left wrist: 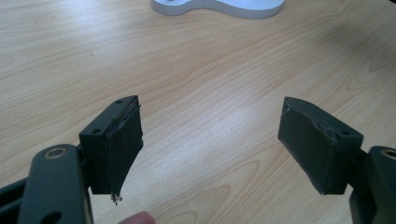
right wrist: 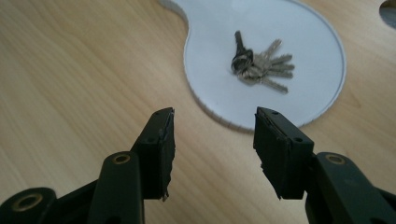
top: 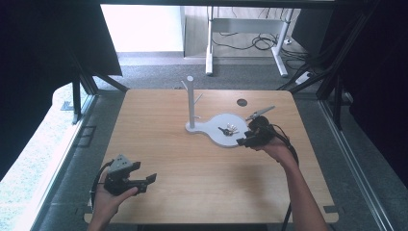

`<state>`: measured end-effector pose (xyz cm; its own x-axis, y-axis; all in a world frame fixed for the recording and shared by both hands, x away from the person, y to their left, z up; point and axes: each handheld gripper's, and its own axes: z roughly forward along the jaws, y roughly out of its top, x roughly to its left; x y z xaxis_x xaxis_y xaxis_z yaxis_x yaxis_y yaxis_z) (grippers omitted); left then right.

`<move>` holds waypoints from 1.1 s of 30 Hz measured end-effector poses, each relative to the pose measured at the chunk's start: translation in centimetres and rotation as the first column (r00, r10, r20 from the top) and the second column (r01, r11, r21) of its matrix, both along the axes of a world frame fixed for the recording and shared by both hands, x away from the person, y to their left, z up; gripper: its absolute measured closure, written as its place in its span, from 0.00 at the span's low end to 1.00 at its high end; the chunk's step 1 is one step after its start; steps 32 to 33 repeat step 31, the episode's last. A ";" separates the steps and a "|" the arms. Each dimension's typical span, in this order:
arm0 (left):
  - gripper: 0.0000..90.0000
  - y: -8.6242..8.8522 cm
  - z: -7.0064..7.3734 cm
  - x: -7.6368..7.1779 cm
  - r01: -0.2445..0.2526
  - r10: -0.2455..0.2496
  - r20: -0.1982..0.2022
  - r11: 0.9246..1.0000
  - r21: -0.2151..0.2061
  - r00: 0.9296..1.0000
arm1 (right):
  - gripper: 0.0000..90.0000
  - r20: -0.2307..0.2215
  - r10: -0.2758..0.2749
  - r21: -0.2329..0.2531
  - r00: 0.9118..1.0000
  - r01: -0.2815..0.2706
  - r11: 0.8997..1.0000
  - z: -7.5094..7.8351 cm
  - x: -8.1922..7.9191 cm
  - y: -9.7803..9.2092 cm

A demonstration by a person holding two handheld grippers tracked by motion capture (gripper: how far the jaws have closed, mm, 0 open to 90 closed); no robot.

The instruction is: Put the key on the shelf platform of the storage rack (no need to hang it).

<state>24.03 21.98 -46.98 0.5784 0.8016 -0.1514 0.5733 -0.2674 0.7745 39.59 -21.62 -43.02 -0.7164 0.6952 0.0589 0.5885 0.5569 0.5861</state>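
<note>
1. The bunch of keys (right wrist: pixel 259 64) lies on the round part of the white stand (top: pixel 226 140), toward the far right of the worktop (top: pixel 202 178); no peg carries it.
2. The right tongs (right wrist: pixel 214 140) are half open and empty, just beside the stand.
3. The left tongs (left wrist: pixel 210 140) are wide open and empty, near the front left corner.

Your tabletop (right wrist: pixel 70 70) shows pale, smooth wood grain with soft sheen, your white stand base (right wrist: pixel 308 70) looks matt plastic, your keys (right wrist: pixel 264 63) glint metal, your right tool (right wrist: pixel 214 140) pads look rough, frayed black

Left gripper (top: pixel 144 183) low near the person, fingers (left wrist: pixel 116 149) spread wide, right gripper (top: pixel 245 141) reached forward, fingers (right wrist: pixel 159 149) parted
</note>
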 end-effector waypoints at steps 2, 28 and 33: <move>0.24 -0.1 0.0 0.0 0.002 -0.002 -0.001 1.000 0.000 1.000 | 0.54 0.002 0.001 0.001 1.000 -0.001 1.000 -0.2 -0.3 -0.3; 0.25 -1.0 -0.4 0.0 0.017 -0.017 -0.010 1.000 0.025 1.000 | 0.54 0.041 -0.112 0.094 0.993 0.107 0.990 -6.2 -8.1 -6.2; 0.25 -1.1 -0.5 0.1 0.019 -0.019 -0.012 0.999 0.027 1.000 | 0.53 0.067 -0.128 0.085 0.990 0.122 0.989 -6.3 -8.0 -6.2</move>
